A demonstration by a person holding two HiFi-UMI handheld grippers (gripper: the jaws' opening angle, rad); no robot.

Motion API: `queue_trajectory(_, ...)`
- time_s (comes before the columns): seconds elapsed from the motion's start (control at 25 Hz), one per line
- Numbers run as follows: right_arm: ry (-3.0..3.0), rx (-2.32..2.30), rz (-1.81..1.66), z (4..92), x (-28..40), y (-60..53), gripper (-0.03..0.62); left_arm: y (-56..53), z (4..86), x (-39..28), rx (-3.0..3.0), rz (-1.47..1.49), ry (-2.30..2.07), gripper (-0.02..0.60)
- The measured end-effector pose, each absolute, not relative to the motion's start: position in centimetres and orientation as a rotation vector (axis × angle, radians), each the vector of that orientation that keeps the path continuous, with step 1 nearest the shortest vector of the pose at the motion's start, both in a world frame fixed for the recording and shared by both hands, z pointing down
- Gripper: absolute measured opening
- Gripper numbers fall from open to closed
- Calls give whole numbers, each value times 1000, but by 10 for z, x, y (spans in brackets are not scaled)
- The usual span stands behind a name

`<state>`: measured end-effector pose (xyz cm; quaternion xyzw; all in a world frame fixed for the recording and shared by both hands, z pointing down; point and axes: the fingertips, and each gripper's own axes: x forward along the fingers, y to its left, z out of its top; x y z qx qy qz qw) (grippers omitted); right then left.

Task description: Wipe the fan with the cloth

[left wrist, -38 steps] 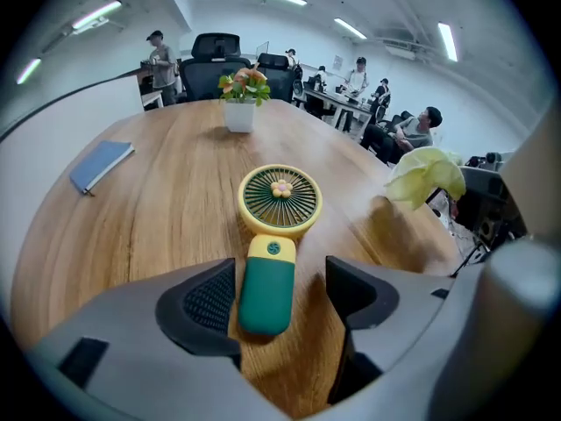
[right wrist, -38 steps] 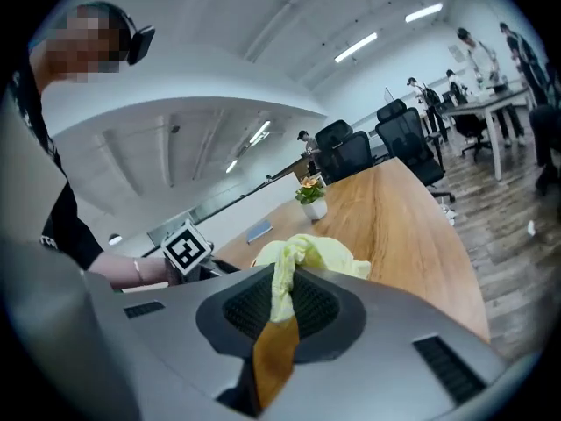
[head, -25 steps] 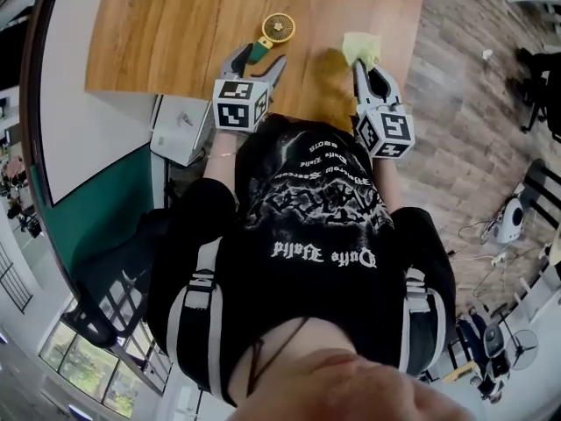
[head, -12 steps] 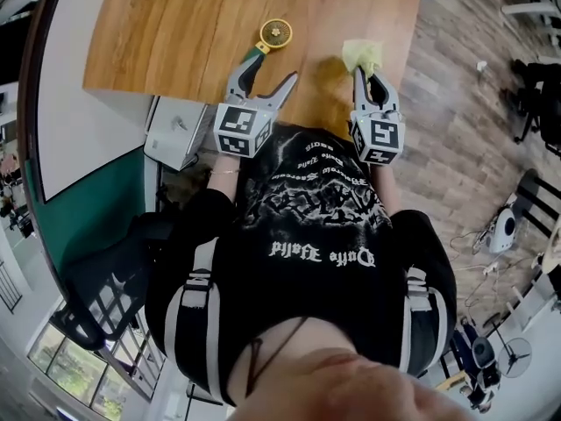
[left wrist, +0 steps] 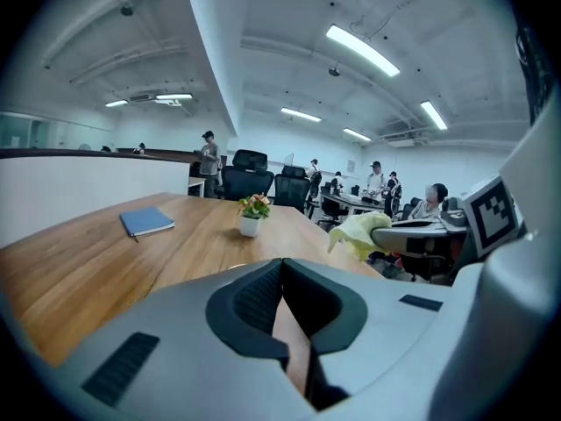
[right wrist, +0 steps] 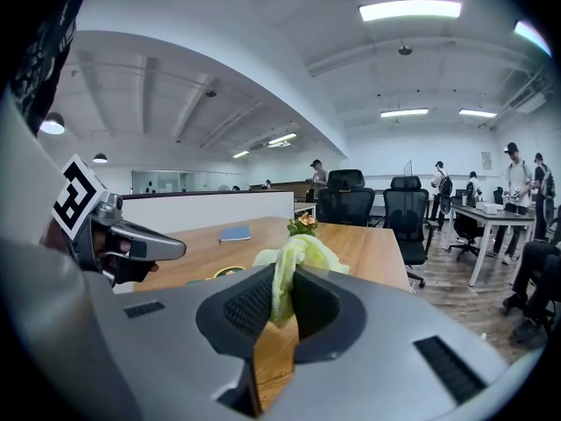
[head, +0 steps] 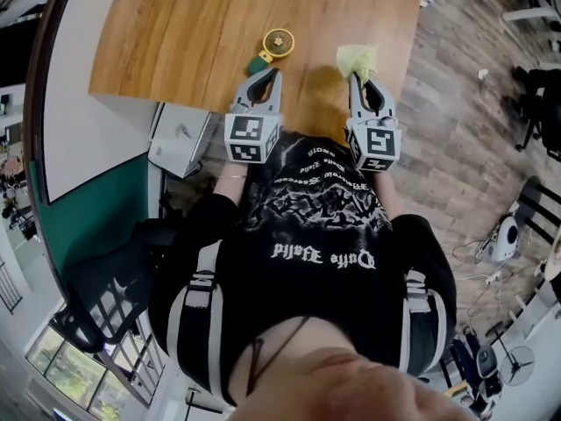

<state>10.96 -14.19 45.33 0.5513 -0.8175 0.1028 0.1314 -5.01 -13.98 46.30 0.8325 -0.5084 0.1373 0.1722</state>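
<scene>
Open-plan office, with a wooden worktop (head: 193,33) below me. My left gripper (head: 266,74) has just closed, jaws together on nothing, just short of the small yellow fan (head: 279,41) at its 12 o'clock. My right gripper (head: 360,82) pinches the limp yellow-green cloth (head: 357,57) at the fan's 3 o'clock. I judge the fan light and likely to skid, so I would steady it by its green handle (head: 259,62).
</scene>
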Motion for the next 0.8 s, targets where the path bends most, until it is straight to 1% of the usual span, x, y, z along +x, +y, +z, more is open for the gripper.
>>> queue_trajectory(0.28, -2374, 1566, 268, 450, 100, -142, 40, -142, 457, -54, 2343, 305, -1426, 20)
queue_trajectory(0.8, -2349, 1563, 253, 452, 101, -144, 37, -147, 467, -51, 2345, 373, -1431, 20)
